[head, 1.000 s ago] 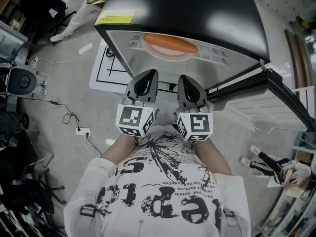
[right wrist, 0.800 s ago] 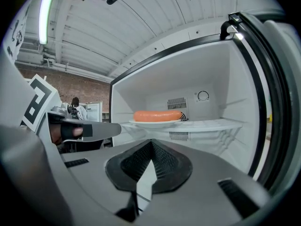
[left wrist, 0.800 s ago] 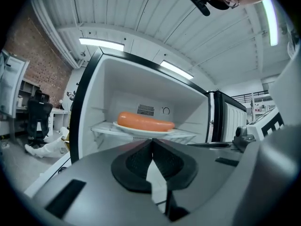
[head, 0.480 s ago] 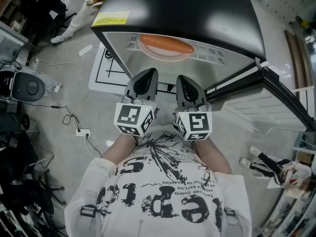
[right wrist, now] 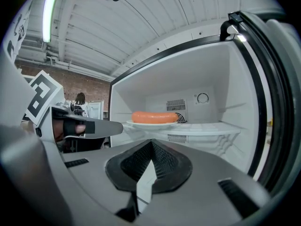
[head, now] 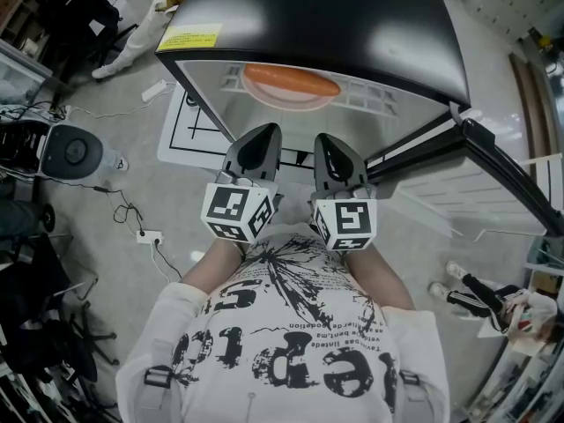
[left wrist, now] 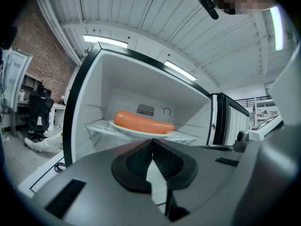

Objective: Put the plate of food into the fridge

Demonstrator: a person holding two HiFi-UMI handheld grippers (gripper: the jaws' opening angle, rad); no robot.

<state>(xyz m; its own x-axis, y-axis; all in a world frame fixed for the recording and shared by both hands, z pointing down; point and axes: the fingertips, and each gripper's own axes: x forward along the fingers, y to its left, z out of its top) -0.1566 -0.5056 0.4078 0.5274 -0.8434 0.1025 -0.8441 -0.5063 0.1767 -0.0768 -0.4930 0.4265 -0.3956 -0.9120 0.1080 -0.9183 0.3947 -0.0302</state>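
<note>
Your left gripper (left wrist: 152, 141) and right gripper (right wrist: 151, 141): ribbed black jaws closed, pads meeting, nothing between them. A smooth orange sausage (left wrist: 143, 122) lies on the shallow white plate (left wrist: 123, 127). The plate rests toward the left edge of the white slatted shelf (left wrist: 96, 125), inside the glossy black fridge (head: 326, 16).

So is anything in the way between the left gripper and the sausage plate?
Nothing visible is. The plate with the sausage sits on the fridge shelf, and the shut left gripper faces it.
</note>
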